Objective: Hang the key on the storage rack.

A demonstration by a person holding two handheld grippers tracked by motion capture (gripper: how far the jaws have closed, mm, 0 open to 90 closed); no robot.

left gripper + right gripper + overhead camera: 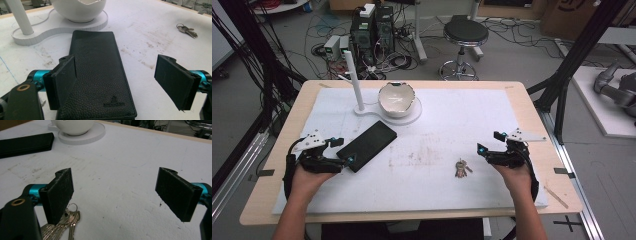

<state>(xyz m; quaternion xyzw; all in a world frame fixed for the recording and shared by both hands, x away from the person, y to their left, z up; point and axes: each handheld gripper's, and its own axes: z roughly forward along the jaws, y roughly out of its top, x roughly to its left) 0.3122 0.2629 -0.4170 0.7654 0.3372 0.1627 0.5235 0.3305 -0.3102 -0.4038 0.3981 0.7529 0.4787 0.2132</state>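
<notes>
The black wallet [100, 77] lies flat on the white mat [437, 150], at the left part of the table [272, 200], with its far end pointing toward the round white base [389, 112] that carries the white bowl [396, 99] and the white post [354, 80]. The left gripper [116, 82] is at the near end of the wallet; its jaws stand wide apart, and in the left gripper view the wallet lies between them, nearer to the jaw on the left of that view, but the pads do not press on it. The bunch of keys [460, 168] lies on the mat at the right part, well apart from the wallet. The right gripper [115, 197] is just beside the keys, also with its jaws wide apart and holding nothing; in the right gripper view the keys lie partly behind the jaw on the left of that view. A person's hand carries each gripper from the near edge of the table.
</notes>
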